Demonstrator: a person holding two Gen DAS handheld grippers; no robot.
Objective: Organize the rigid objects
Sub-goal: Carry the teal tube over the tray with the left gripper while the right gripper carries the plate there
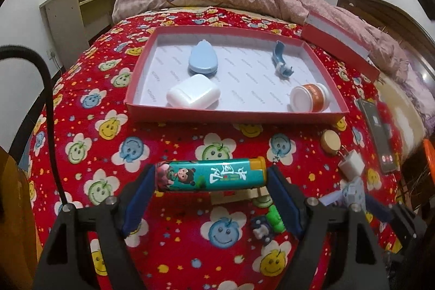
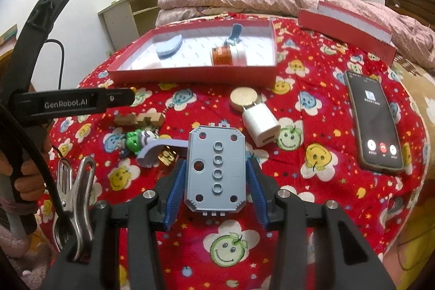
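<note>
Above the bed, your left gripper (image 1: 212, 175) pinched the lighter (image 1: 210, 175) endwise, risking slip; your right gripper (image 2: 216, 175) clamped the grey plate (image 2: 216, 170).

On the bed (image 1: 190, 249), the tray (image 1: 141, 78) lies ahead of me, its lid (image 1: 339, 45) behind and to the right. The phone (image 2: 376, 124) lies right; charger (image 2: 261, 127) and round disc (image 2: 243, 97) sit before the tray.

Glossy plastic earbud case (image 1: 193, 91) — soft printed cloth bedspread (image 1: 174, 146).
</note>
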